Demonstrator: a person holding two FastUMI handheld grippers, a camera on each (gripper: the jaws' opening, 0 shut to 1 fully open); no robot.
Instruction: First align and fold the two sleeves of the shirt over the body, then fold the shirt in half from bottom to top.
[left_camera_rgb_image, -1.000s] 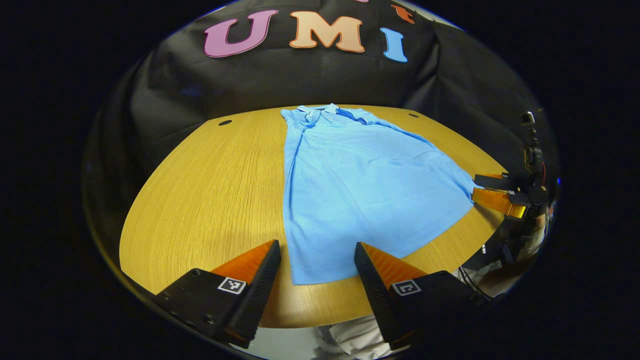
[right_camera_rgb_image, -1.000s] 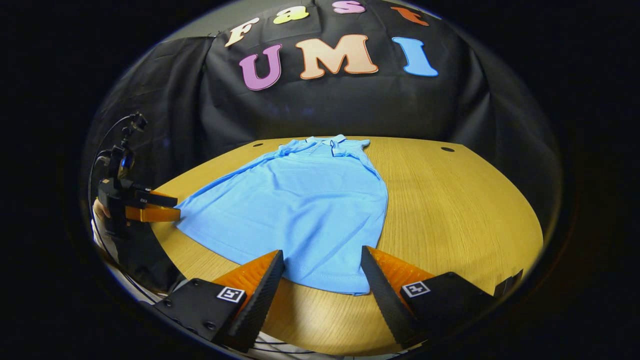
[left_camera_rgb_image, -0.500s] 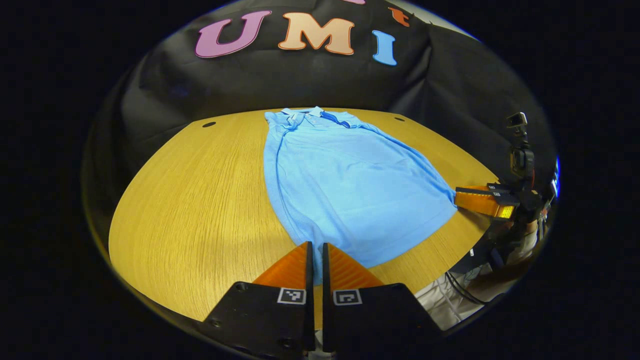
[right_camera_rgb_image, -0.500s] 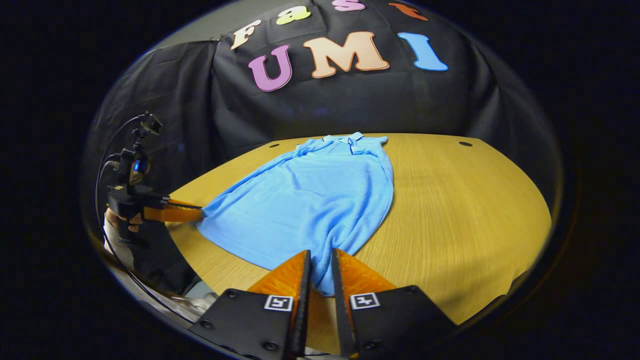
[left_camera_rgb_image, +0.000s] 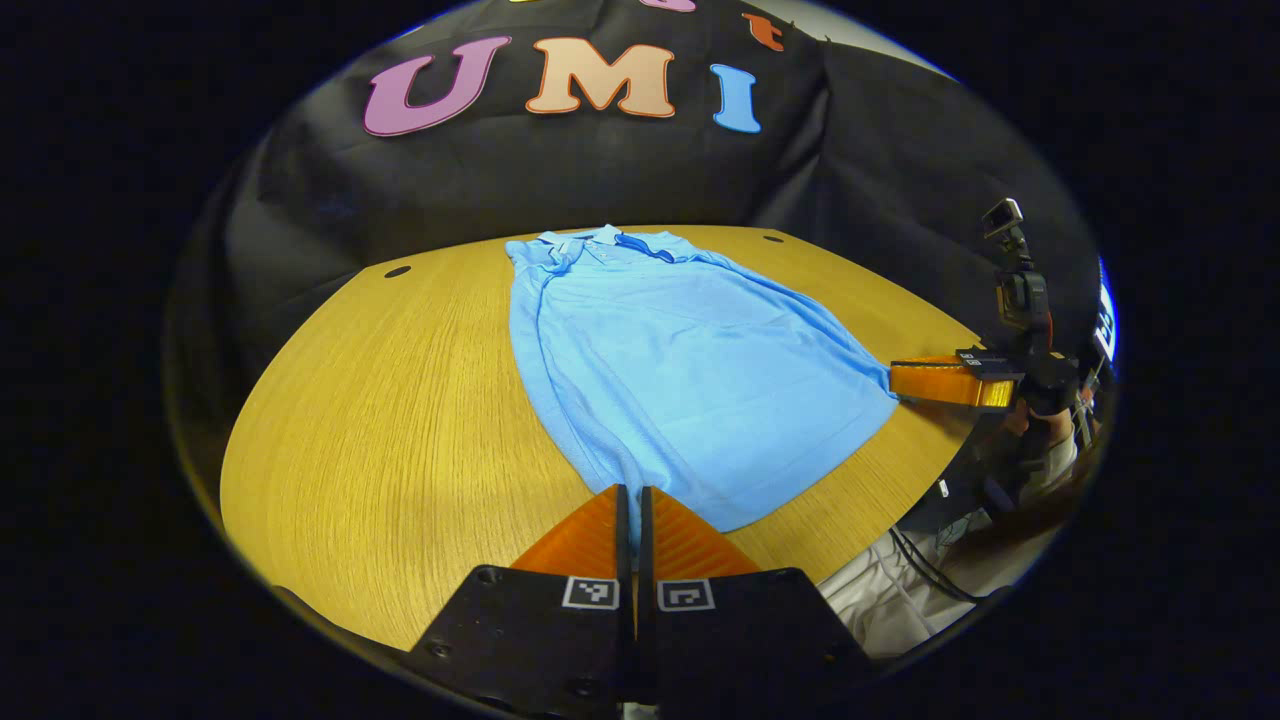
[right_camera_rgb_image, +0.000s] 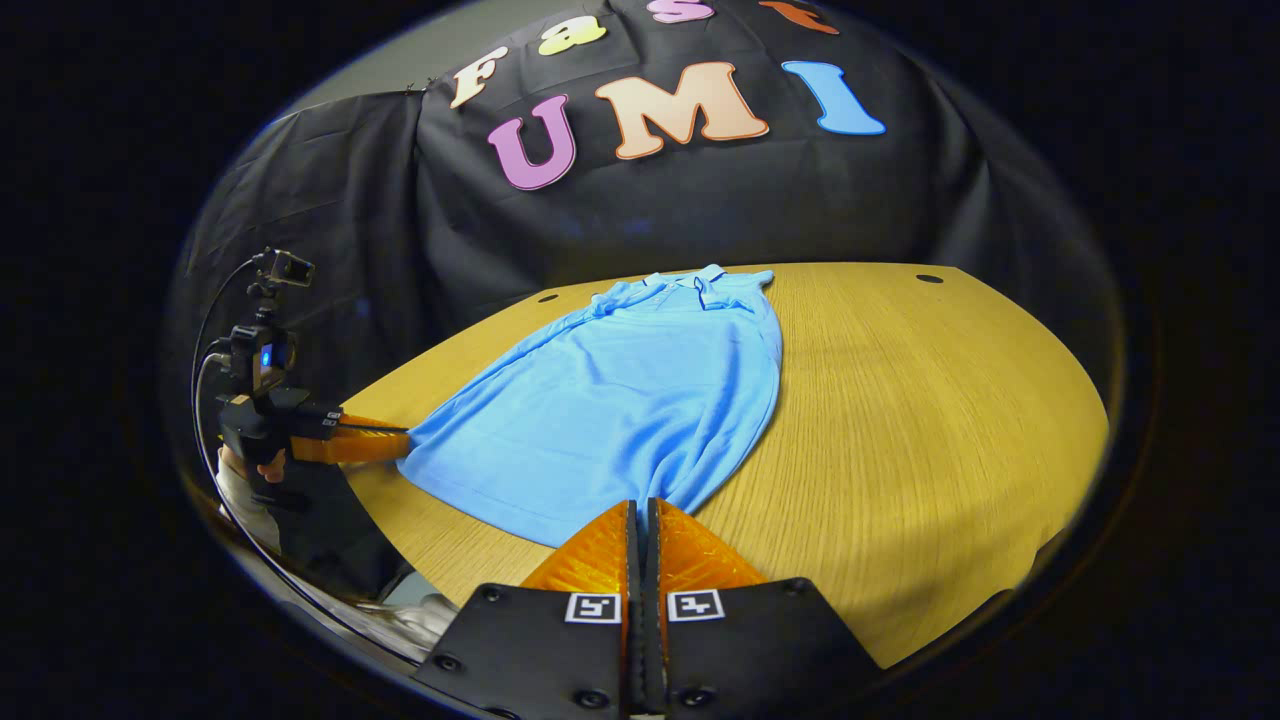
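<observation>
The light blue polo shirt (left_camera_rgb_image: 690, 370) lies flat on the round wooden table (left_camera_rgb_image: 380, 420), long axis running from near hem to collar at the far edge. The left gripper (left_camera_rgb_image: 630, 500) is clamped on one near hem corner, the right gripper (right_camera_rgb_image: 641, 512) on the other.

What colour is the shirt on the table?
Light blue, plain; the shirt shows best in the left gripper view.

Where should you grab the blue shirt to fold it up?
By its two bottom corners, from the near table edge. The shirt lies flat, collar far, hem near. The left gripper and the right gripper each pinch a hem corner, ready to lift it toward the collar.
</observation>
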